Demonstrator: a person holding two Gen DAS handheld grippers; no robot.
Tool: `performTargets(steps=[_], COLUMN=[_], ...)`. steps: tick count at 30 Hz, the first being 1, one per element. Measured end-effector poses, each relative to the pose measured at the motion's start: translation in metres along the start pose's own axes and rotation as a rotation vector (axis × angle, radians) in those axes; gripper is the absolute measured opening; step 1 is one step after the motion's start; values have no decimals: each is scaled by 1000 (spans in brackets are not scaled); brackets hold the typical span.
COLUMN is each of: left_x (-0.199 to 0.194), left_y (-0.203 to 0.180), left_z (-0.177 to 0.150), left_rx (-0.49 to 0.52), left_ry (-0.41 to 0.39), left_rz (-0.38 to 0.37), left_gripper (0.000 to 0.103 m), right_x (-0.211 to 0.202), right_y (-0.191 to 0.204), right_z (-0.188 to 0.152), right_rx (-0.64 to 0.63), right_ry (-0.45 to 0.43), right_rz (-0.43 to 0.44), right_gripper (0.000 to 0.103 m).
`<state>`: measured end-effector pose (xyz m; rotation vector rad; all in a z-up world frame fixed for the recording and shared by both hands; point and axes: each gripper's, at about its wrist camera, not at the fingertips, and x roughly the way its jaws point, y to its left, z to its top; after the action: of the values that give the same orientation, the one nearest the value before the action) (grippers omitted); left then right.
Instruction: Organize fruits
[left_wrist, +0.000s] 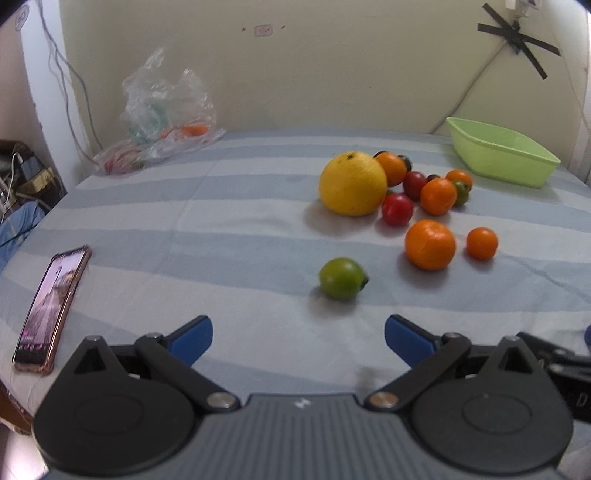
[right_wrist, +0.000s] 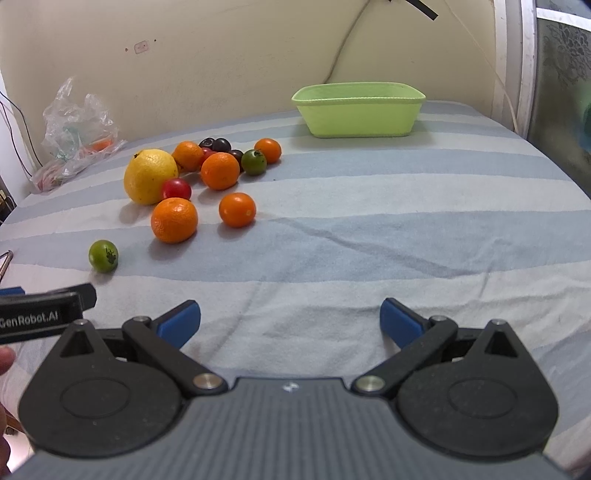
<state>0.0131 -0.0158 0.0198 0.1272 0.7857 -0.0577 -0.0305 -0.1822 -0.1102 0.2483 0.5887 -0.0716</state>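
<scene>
The striped cloth (right_wrist: 369, 236) over the surface is matt, woven and lightly creased. The green basin (right_wrist: 360, 110) looks like matt plastic. The big yellow citrus (left_wrist: 352, 184) has pebbled, dull skin; the red tomato (left_wrist: 397, 209) is smooth and glossy. The bag (left_wrist: 166, 107) is crinkled clear plastic. The phone (left_wrist: 51, 306) screen shines.

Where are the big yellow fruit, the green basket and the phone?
big yellow fruit (left_wrist: 352, 184), left wrist view, middle of its skin.
green basket (right_wrist: 360, 116), right wrist view, front wall.
phone (left_wrist: 51, 306), left wrist view, middle of its screen.
</scene>
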Motion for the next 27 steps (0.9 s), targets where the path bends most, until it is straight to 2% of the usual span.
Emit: performTargets(steps=[17, 23, 25, 27], left_x=[4, 7, 7, 5], left_y=[-1, 30, 42, 52], left_z=[1, -5, -7, -9], left_rx=[2, -90, -118, -127], left_ry=[-5, -43, -60, -94], left_rz=[-31, -34, -37, -74], left_gripper=[103, 103, 103, 103], right_x=[0, 3, 3, 4], right_y=[1, 14, 13, 11], right_z=[-1, -10, -10, -9], right_rx=[-6, -134, -134, -133], right_ry=[-4, -21, -29, -35], right_rz=[-10, -57, -53, -51], right_gripper=[103, 103, 103, 103])
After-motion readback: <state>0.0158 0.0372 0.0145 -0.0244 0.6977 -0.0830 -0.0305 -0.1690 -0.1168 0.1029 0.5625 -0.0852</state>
